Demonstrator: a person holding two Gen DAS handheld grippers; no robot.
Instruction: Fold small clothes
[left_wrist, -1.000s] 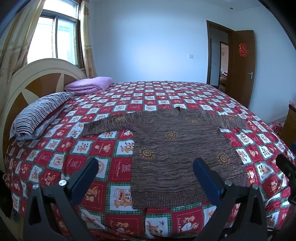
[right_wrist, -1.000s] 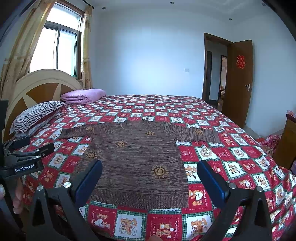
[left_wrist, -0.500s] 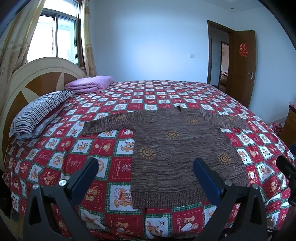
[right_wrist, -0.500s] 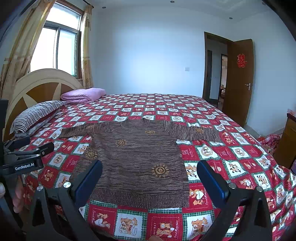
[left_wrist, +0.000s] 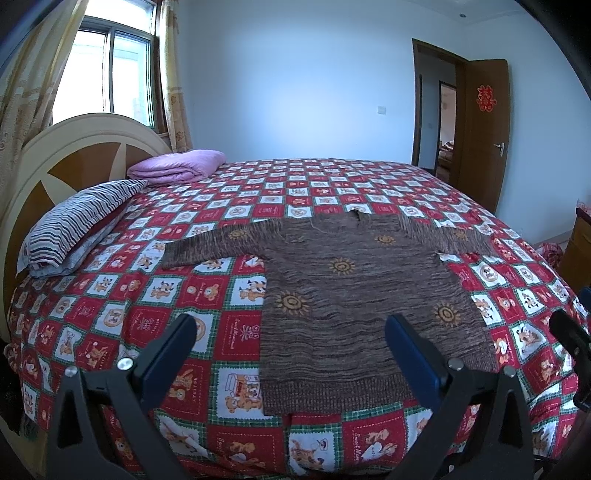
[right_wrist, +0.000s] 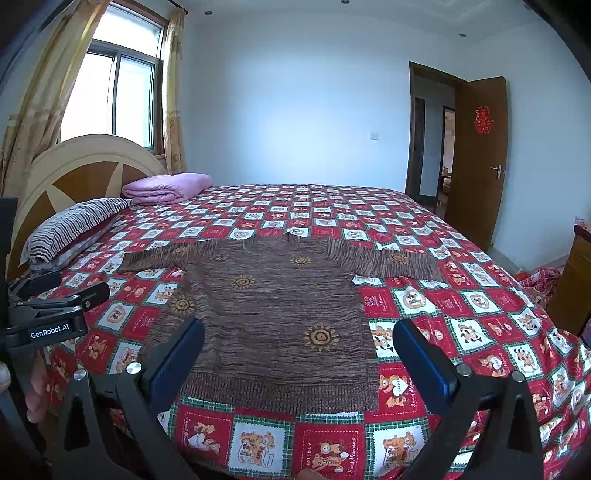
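Observation:
A small brown knitted sweater (left_wrist: 362, 295) with orange sun motifs lies flat on the bed, both sleeves spread out sideways, hem toward me. It also fills the middle of the right wrist view as the sweater (right_wrist: 273, 317). My left gripper (left_wrist: 291, 354) hovers open above the bed's near edge, left of the hem, nothing between its blue pads. My right gripper (right_wrist: 299, 354) is open too, held over the hem. The left gripper's body (right_wrist: 48, 317) shows at the left edge of the right wrist view, a hand beneath it.
The bed carries a red, white and green checked quilt (left_wrist: 147, 295). A striped pillow (left_wrist: 77, 229) and a folded purple blanket (left_wrist: 177, 166) lie by the headboard (left_wrist: 74, 158) at left. An open wooden door (left_wrist: 484, 133) and a cabinet (right_wrist: 572, 284) stand at right.
Both views have risen and drawn in slightly over the bed. The sweater lies as before and both grippers stay open.

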